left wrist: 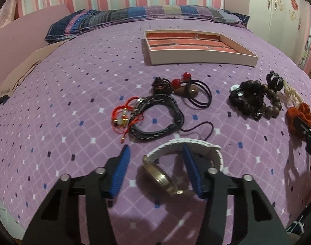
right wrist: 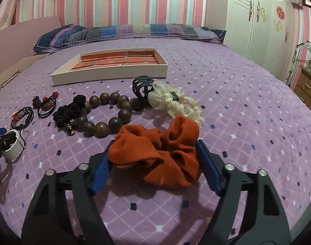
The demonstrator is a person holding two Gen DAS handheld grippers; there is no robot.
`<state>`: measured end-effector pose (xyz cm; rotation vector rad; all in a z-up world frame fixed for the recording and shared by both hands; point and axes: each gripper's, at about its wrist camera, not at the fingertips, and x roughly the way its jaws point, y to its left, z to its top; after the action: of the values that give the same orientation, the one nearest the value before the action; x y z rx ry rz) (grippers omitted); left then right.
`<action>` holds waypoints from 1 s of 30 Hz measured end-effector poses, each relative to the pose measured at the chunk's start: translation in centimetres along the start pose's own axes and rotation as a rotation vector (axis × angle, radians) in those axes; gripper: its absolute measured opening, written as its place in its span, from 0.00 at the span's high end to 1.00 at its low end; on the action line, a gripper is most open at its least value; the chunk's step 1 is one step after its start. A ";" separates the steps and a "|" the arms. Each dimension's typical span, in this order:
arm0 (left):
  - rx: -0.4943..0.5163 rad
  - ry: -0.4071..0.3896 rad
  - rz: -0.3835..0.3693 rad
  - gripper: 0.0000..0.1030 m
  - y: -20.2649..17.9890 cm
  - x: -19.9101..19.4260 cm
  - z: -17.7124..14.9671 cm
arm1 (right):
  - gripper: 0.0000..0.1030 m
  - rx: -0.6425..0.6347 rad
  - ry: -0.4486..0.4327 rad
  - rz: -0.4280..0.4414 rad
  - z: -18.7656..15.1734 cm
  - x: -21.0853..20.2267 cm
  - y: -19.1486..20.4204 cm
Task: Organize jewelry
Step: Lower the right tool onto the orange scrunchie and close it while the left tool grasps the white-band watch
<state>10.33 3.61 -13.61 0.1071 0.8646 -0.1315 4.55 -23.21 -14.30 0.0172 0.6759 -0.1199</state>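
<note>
Setting: I work over a purple quilted bed (left wrist: pixel 73 94); the jewelry lies in a loose row, the shallow tray (left wrist: pixel 204 58) beyond it with nothing in it that I can see.
Left tool (left wrist: pixel 155 163): jaws part-way in, astride the watch (left wrist: pixel 165 177). One blue pad sits inside the white strap loop (left wrist: pixel 196 143), the other stands clear outside the case. No pad presses yet, so I count it open.
Right tool (right wrist: pixel 153 159): jaws around the orange scrunchie (right wrist: pixel 161 155). The far pad touches the fabric, the near pad is half hidden by it. I cannot tell whether it truly pinches.
Watch handling: metal case looks dense and slick, so likely to slide. I judge the stitched strap the better hold, taken near the case so it does not swing.
Scrunchie handling: soft and light, and it will squash. I would grip across the bunched middle, not a loose fold.
Pose: both tools tilt down toward the bed, tips close to the quilt. The left tool shows at the left edge of the right view.
Neighbours: wooden bead bracelet (right wrist: pixel 106 114), black scrunchie (right wrist: pixel 69 112), cream scrunchie (right wrist: pixel 180 104) and black claw clip (right wrist: pixel 142 87) are just beyond the orange one. The black braided cord (left wrist: pixel 161 120) and red string bracelet (left wrist: pixel 124 114) lie ahead of the watch.
</note>
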 end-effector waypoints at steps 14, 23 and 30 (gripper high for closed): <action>0.035 0.038 -0.061 0.62 0.7 0.2 0.2 | 0.41 0.019 0.015 0.042 -0.4 0.1 -0.3; 0.079 0.038 -0.119 0.71 0.7 0.6 0.0 | 0.51 0.005 0.010 0.054 -0.6 0.1 -0.2; 0.038 0.034 -0.160 0.81 1.4 -0.3 0.1 | 0.65 0.000 0.008 0.069 -0.6 0.0 -0.2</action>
<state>10.41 4.97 -13.31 0.0761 0.9041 -0.2970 4.15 -23.39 -14.76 0.0412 0.6828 -0.0539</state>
